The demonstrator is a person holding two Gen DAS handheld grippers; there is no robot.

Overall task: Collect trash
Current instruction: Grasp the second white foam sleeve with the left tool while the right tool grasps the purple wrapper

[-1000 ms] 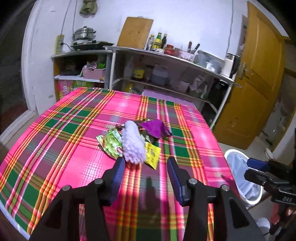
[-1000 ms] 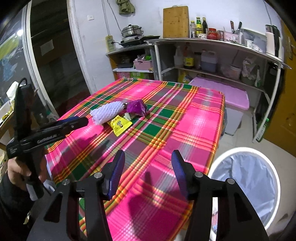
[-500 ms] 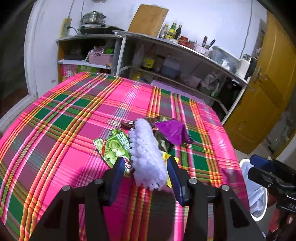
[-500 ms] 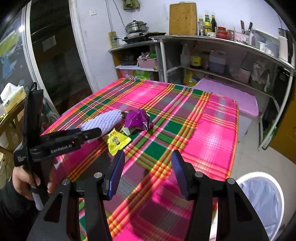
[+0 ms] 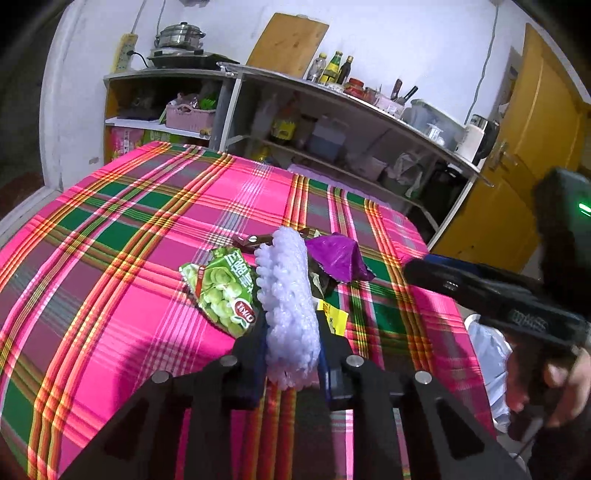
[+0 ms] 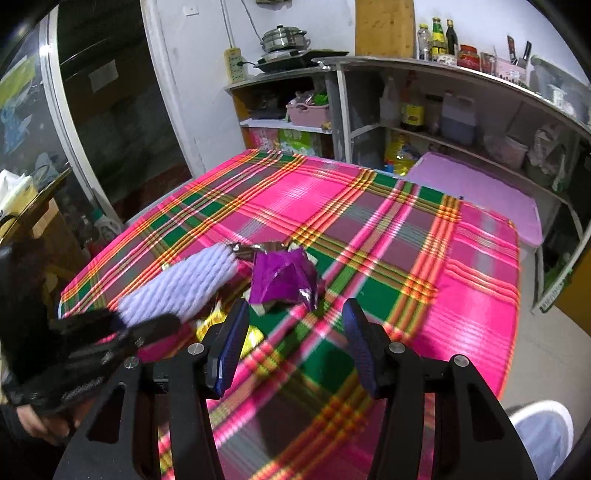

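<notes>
Kitchen shelving [image 5: 332, 122] is running along the white back wall across the top of both views, carrying a steel pot [image 5: 180, 36] at upper left, a wooden board [image 5: 291, 40] at top centre, and bottles [image 5: 334, 68] just right of it.

Plaid tablecloth [image 5: 110, 258], pink with green and orange bands, is filling the middle of both frames.

Green snack packet [image 5: 221, 291] is lying flat at centre-left of the left wrist view, touching the foam net beside it.

White foam net sleeve [image 5: 290, 302] is sitting at frame centre, its near end pinched between the two fingers of the left gripper [image 5: 291, 354], which are closing in against its sides.

Yellow wrapper [image 5: 334, 317] is peeking out just right of the sleeve, partly hidden.

Purple foil wrapper [image 5: 338, 258] is lying crumpled right of centre, beside the sleeve's far end; a brown wrapper [image 5: 255, 240] is showing behind the pile.

Right gripper [image 6: 291, 328] is hovering at lower centre of its own view with its jaws standing wide apart and nothing between them, the purple foil wrapper [image 6: 282, 278] lying just beyond its tips.

White-lined bin [image 6: 543, 432] is showing at lower right, off the table edge.

Yellow door [image 5: 517, 155] is standing at the right edge.
</notes>
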